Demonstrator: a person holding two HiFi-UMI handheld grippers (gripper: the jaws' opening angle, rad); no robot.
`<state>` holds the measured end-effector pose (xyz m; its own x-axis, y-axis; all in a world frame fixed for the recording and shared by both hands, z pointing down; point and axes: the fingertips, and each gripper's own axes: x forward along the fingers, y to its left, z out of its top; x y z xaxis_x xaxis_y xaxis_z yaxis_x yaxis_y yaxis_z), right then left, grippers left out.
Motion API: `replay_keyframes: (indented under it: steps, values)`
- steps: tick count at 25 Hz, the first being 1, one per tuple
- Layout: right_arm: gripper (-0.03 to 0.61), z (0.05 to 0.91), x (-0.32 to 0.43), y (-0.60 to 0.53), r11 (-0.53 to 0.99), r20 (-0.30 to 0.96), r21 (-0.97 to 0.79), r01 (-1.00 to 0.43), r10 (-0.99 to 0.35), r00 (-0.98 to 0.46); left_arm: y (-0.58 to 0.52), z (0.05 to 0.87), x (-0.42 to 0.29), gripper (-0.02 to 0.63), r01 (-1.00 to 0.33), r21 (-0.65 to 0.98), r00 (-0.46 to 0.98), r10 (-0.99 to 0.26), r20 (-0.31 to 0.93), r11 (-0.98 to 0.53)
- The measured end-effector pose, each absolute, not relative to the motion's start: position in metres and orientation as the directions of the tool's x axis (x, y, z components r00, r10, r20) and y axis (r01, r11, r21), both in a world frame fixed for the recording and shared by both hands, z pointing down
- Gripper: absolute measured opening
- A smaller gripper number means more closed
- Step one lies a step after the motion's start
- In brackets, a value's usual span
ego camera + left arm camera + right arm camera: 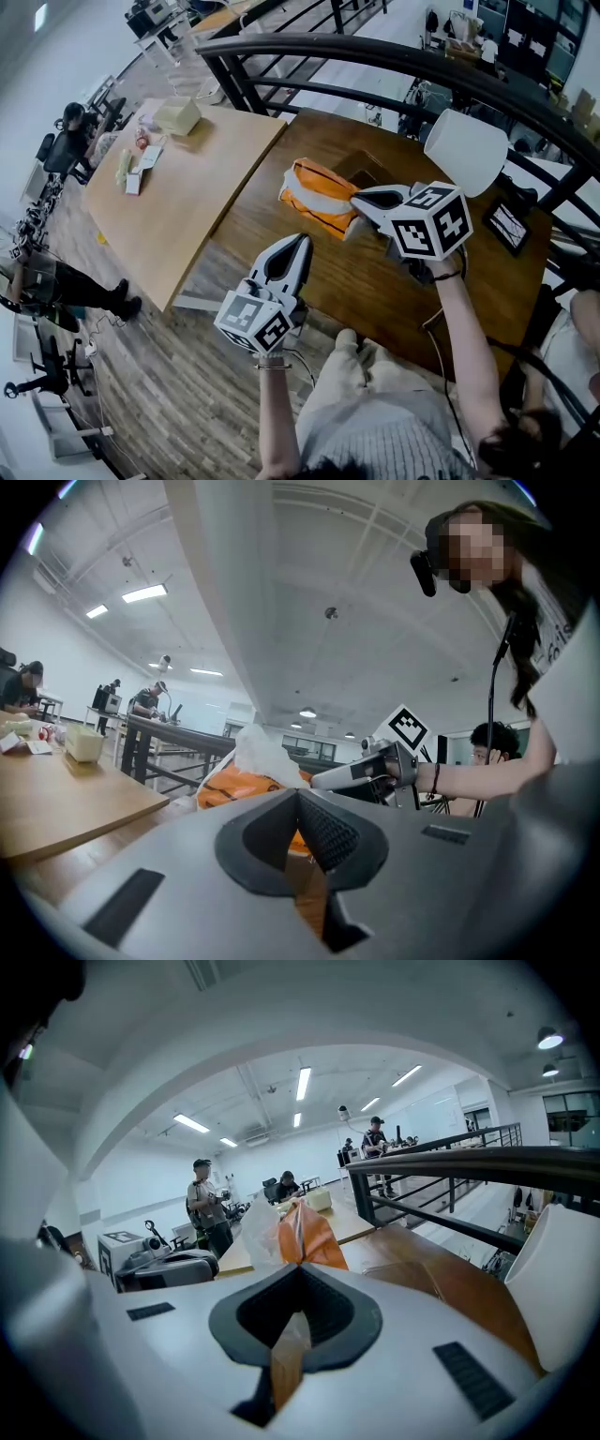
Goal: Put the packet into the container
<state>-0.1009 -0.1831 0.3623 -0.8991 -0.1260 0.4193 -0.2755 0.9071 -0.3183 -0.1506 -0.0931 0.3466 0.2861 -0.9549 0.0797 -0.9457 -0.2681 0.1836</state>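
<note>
An orange and white plastic packet (317,195) hangs just above the dark wooden table (309,281). My right gripper (355,200) is shut on its near end. In the right gripper view the packet (306,1232) rises out of the closed jaws of the right gripper (298,1267), with orange film pinched between the pads. A shallow brown cardboard box (368,169) lies on the table right behind the packet, also visible in the right gripper view (417,1267). My left gripper (302,240) hovers nearer the table's front edge, shut and empty. From the left gripper (300,794) the packet (234,785) shows ahead.
A white tub-like object (466,150) stands at the table's far right, with a dark flat device (509,225) near it. A black railing (375,56) curves behind. A light wooden table (178,216) to the left carries a pale box (178,116) and small items. People are at desks beyond.
</note>
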Motion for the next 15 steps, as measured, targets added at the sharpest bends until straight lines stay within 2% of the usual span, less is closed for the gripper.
replay_keyframes:
  steps: [15]
  values:
    - [0.015,0.384,-0.064,-0.241,0.809,0.478,-0.329,-0.488,-0.304,-0.825,-0.163,0.363,-0.143,0.005,-0.858,0.218,0.494,-0.863,0.104,-0.465]
